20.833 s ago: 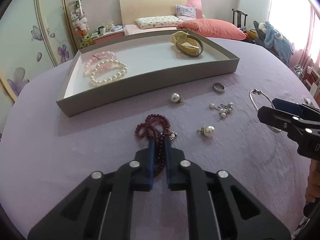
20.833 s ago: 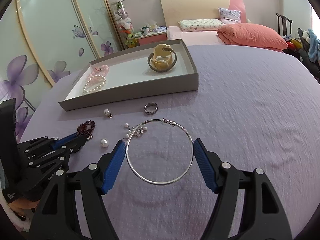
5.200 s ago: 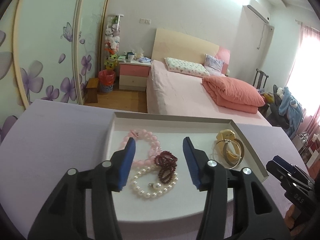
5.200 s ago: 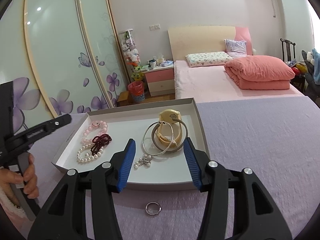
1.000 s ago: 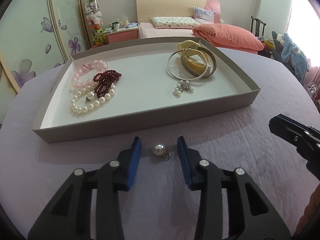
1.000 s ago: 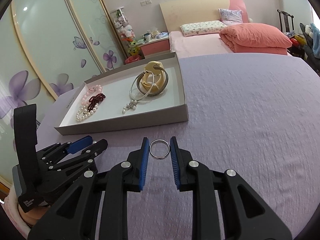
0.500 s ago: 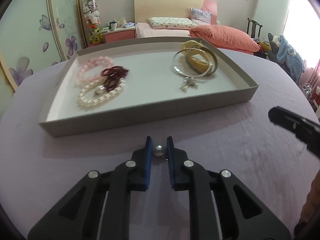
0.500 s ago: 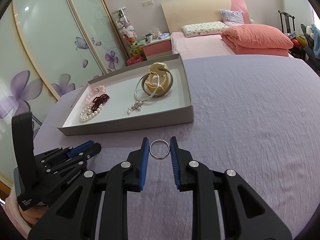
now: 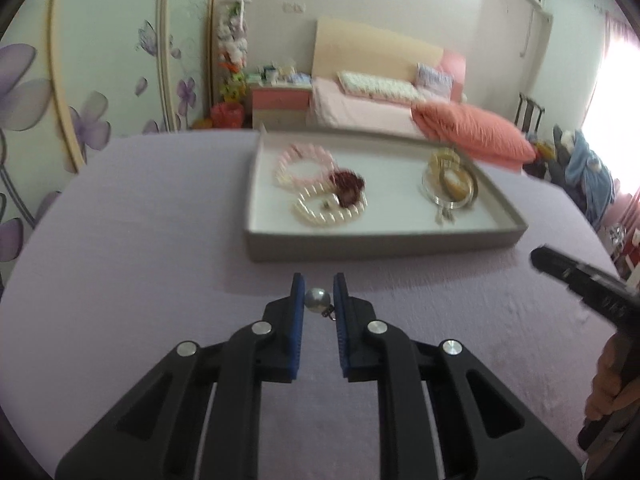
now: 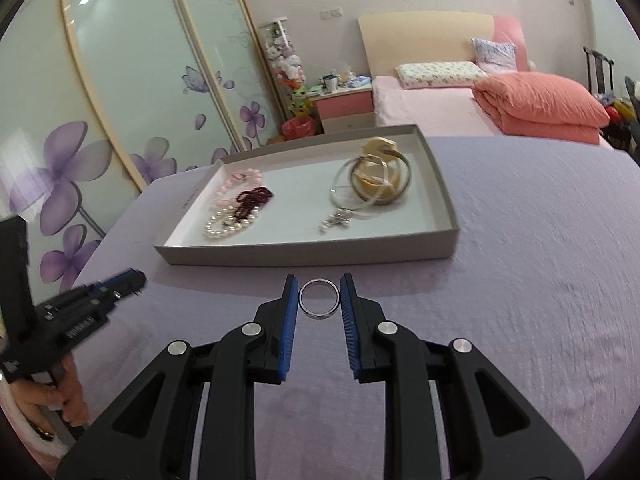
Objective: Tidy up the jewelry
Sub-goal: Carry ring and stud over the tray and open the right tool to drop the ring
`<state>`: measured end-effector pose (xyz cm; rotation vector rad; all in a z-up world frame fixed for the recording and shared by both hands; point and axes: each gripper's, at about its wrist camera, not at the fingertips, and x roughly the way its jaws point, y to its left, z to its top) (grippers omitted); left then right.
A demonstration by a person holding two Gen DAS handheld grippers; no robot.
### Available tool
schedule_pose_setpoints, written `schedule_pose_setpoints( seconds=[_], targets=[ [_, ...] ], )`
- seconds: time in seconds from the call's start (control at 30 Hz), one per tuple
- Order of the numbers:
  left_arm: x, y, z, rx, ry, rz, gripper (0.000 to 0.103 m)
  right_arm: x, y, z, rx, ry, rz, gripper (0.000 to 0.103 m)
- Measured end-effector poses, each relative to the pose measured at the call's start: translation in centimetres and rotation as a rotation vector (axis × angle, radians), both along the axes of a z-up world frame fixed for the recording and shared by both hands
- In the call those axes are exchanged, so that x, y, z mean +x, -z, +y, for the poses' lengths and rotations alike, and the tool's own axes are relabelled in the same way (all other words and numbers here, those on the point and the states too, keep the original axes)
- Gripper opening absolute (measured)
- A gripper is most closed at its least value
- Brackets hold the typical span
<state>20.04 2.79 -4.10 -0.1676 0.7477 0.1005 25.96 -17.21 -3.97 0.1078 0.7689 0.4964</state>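
I've got the left tongs (image 9: 319, 300) clamped on the pearl earring (image 9: 317, 301), right tongs (image 10: 319, 300) gripping the ring (image 10: 319, 299) — tray (image 10: 320, 249) just ahead.

A round table (image 10: 520, 260) covered in a lilac, lightly textured cloth is carrying everything here, its curved far edge showing against the bedroom behind. A shallow grey tray (image 10: 312, 249) with a white inside is sitting directly on the cloth toward the far side, its long near wall facing the cameras and casting a soft shadow on the fabric. In the left wrist view the same tray (image 9: 384, 245) is lying right of centre, with bare cloth (image 9: 132, 216) stretching wide to its left and in front of it.
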Motion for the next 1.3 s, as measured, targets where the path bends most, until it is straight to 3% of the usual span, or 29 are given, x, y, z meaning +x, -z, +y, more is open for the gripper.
schedule_pose_setpoints(
  seconds=[0.3,0.63,0.8,1.1,1.13,1.23,1.3],
  targets=[
    [-2.4,-3.5,-0.4,0.019,0.031,-0.136,0.015,-1.6,-1.6,2.9,-0.060,-0.005,-0.103,0.023],
    [-2.2,-3.6,-0.8,0.018,0.052,-0.146,0.015,-1.7,-2.0,3.7,-0.100,0.000,-0.132,0.023],
    [-1.7,-3.5,-0.7,0.021,0.048,-0.148,0.015,1.7,-2.3,3.1,-0.093,0.078,-0.164,0.023],
    [2.0,-3.2,-1.3,0.047,0.061,-0.142,0.015,10.0,0.3,3.9,-0.057,0.156,-0.084,0.023],
    [2.5,-3.1,-1.2,0.048,0.062,-0.140,0.015,10.6,0.5,4.0,-0.063,0.165,-0.076,0.024],
    [3.5,-2.9,-1.5,0.055,0.074,-0.136,0.015,11.3,0.7,3.8,-0.051,0.168,-0.050,0.046],
    [4.1,-2.7,-1.7,0.053,0.082,-0.135,0.015,10.9,0.6,3.3,-0.037,0.166,-0.058,0.050]
  ],
)
